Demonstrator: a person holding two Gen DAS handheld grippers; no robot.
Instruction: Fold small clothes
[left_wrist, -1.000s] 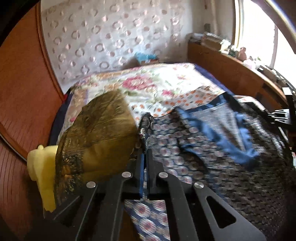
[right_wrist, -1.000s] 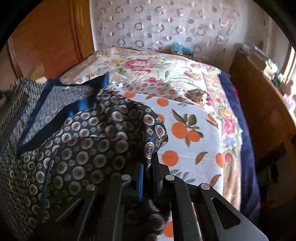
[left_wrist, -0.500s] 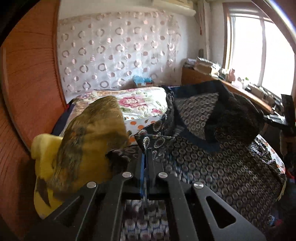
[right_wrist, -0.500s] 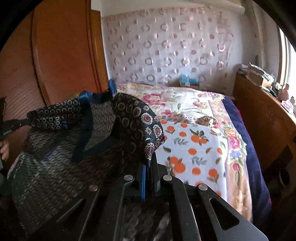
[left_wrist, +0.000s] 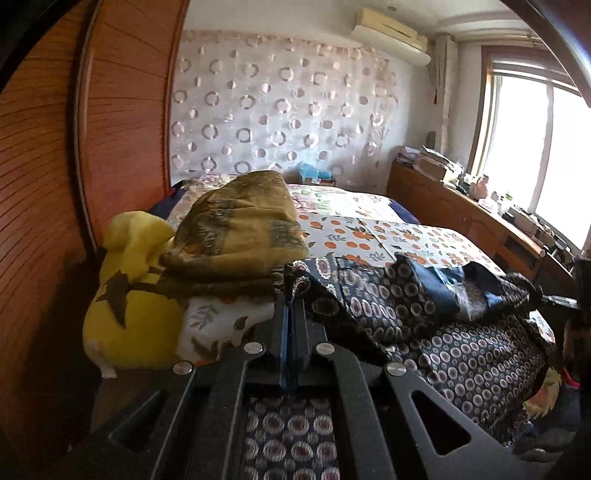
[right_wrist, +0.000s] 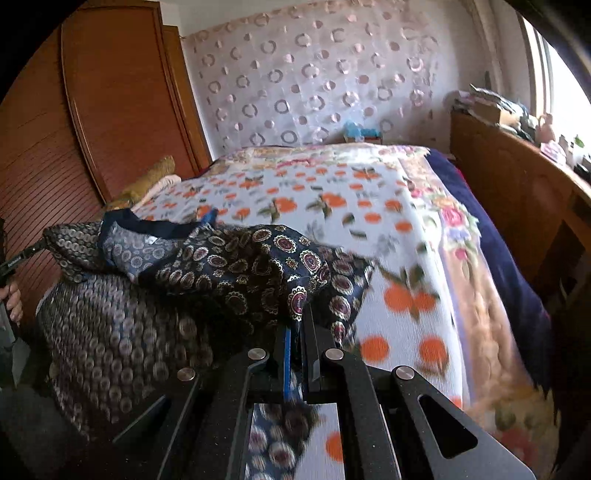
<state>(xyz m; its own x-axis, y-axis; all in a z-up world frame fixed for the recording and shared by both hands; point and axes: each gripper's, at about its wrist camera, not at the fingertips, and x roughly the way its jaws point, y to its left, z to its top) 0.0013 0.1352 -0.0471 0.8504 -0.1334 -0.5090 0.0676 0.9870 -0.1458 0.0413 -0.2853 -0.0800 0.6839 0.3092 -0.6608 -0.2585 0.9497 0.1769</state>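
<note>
Olive blanket (left_wrist: 236, 236) and yellow plush (left_wrist: 129, 295) just beside clamped patterned garment (left_wrist: 369, 302).

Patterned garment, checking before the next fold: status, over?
Left gripper and right gripper both shut on the patterned garment. Garment bunched, draped over the bed edge. Olive folded blanket close by on the left.
</note>
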